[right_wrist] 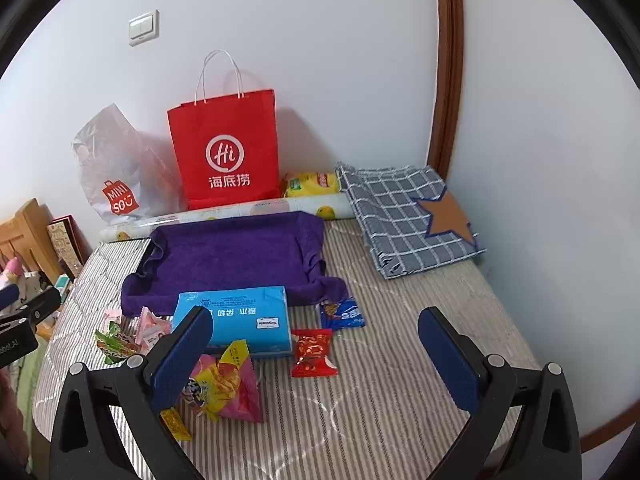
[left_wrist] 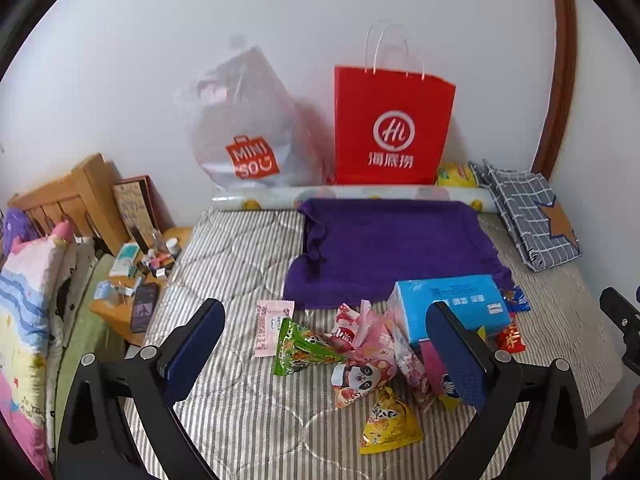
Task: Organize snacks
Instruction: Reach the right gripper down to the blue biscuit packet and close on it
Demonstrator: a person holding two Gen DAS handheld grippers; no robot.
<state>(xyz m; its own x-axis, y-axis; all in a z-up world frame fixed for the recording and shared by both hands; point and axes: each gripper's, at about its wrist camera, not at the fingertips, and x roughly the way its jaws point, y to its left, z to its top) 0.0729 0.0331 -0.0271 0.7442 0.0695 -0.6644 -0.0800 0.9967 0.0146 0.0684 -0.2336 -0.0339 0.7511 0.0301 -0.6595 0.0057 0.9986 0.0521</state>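
Several small snack packets lie on a striped mattress: a green one, pink ones, a yellow one, a red one and a blue one. A blue tissue pack lies among them, at the near edge of a purple cloth tray. My left gripper is open above the pink and green packets. My right gripper is open above the red packet, holding nothing.
A red paper bag and a clear Miniso plastic bag stand against the wall behind the tray. A folded checked cloth lies at the back right. A cluttered wooden bedside table stands left of the mattress.
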